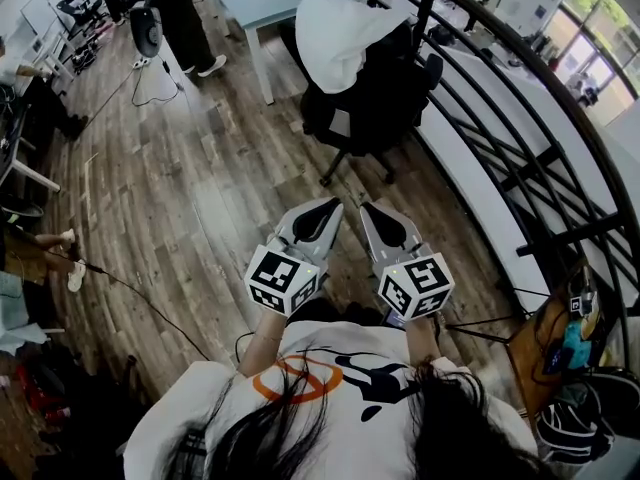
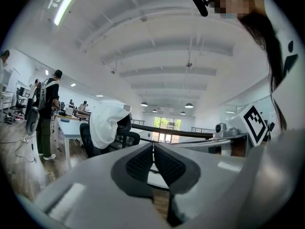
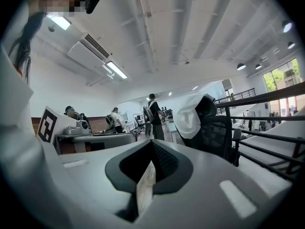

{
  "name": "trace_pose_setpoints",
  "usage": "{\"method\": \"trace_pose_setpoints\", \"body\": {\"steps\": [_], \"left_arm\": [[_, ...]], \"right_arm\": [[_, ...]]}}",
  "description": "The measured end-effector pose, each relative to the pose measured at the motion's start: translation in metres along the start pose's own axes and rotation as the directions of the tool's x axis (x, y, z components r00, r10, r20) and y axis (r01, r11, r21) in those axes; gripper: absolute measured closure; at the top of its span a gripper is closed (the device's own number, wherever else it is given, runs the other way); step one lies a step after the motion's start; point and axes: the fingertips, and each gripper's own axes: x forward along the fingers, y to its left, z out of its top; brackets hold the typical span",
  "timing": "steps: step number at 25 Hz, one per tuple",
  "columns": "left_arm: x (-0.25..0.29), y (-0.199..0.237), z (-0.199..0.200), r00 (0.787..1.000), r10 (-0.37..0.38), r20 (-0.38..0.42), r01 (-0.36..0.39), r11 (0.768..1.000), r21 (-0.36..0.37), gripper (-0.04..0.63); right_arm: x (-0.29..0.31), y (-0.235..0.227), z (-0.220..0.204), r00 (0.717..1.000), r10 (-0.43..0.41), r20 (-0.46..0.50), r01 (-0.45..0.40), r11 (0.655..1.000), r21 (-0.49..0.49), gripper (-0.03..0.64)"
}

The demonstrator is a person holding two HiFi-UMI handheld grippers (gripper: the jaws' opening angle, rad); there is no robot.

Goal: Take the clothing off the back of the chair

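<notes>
A white garment (image 1: 340,30) is draped over the back of a black office chair (image 1: 375,103) that stands by a desk, ahead of me. Both grippers are held side by side in front of my chest, well short of the chair. My left gripper (image 1: 333,205) and right gripper (image 1: 366,207) are both shut with nothing between the jaws. In the left gripper view the garment (image 2: 105,123) and chair (image 2: 125,138) lie ahead to the left of the shut gripper (image 2: 152,146). In the right gripper view the garment (image 3: 189,114) hangs on the chair (image 3: 217,133), ahead to the right of the gripper (image 3: 151,144).
A pale desk (image 1: 262,0) stands behind the chair. A dark curved railing (image 1: 520,118) runs along the right. A person (image 1: 182,10) stands at the far left of the desk. Cables (image 1: 130,288) trail over the wooden floor. A small wooden table (image 1: 545,353) sits at my right.
</notes>
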Motion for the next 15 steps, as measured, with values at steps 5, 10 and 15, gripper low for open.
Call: {"method": "trace_pose_setpoints", "body": {"steps": [5,10,15], "left_arm": [[-0.011,0.014,-0.002,1.0,-0.02,-0.008,0.02,1.0,0.007,0.595],[-0.016,0.027,-0.004,0.999,-0.039,-0.013,0.04,0.999,0.019,0.595],[-0.016,0.04,-0.001,0.999,-0.05,-0.018,0.05,0.999,0.018,0.594]], "right_arm": [[0.012,0.014,-0.003,1.0,-0.014,-0.002,0.014,1.0,0.004,0.612],[0.021,0.02,-0.006,0.999,-0.033,-0.002,0.033,0.999,0.003,0.611],[0.027,0.016,-0.002,0.998,-0.065,-0.002,0.065,0.998,0.001,0.611]]}}
